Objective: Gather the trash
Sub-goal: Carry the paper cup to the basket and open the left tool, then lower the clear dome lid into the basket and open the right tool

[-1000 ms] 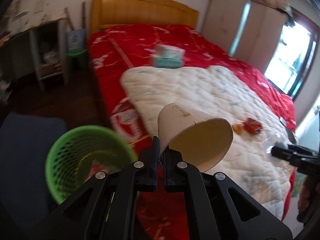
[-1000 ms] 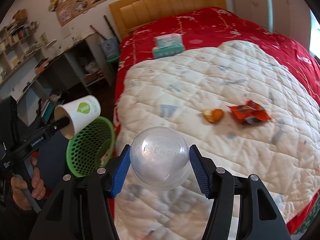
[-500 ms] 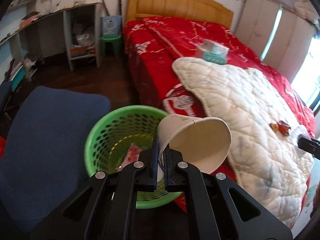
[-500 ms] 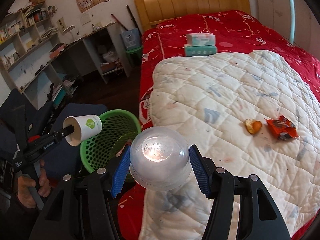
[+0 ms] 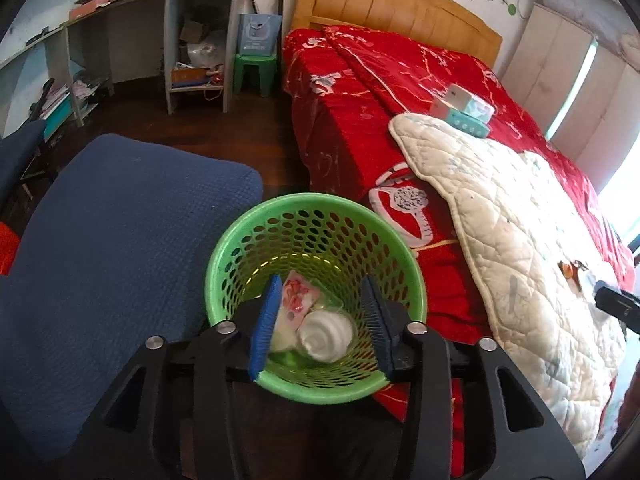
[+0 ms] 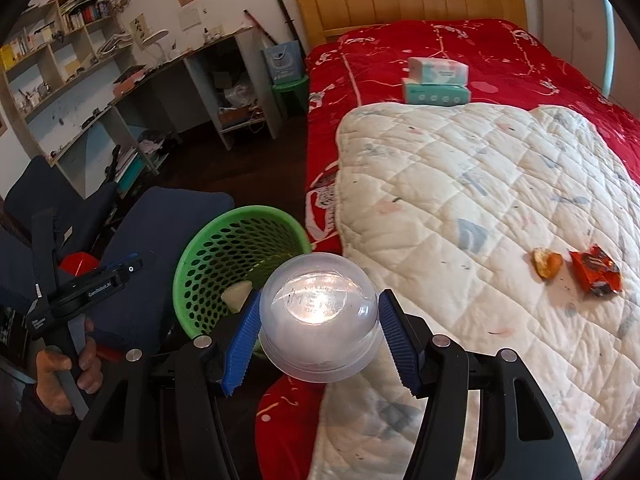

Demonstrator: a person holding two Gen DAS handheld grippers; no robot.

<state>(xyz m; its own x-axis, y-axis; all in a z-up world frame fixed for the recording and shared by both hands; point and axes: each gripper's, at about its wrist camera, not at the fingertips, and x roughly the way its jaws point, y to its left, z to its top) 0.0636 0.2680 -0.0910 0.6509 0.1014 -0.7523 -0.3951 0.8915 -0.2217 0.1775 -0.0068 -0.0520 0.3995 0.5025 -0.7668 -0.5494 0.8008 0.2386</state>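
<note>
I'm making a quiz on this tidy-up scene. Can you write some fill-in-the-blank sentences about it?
The paper cup lies inside the green ____.
The right hand-held gripper is shut on a clear plastic ____.
The orange peel and red wrapper lie on the white ____.
Nothing is between the pads of the ____ hand-held gripper.

Missing words: basket; dome lid; quilt; left

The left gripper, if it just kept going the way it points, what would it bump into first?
Most likely the trash inside the green basket: the left gripper, jaws opening and empty, aims into its mouth at the paper cup lying there. Depth is uncertain.
</note>
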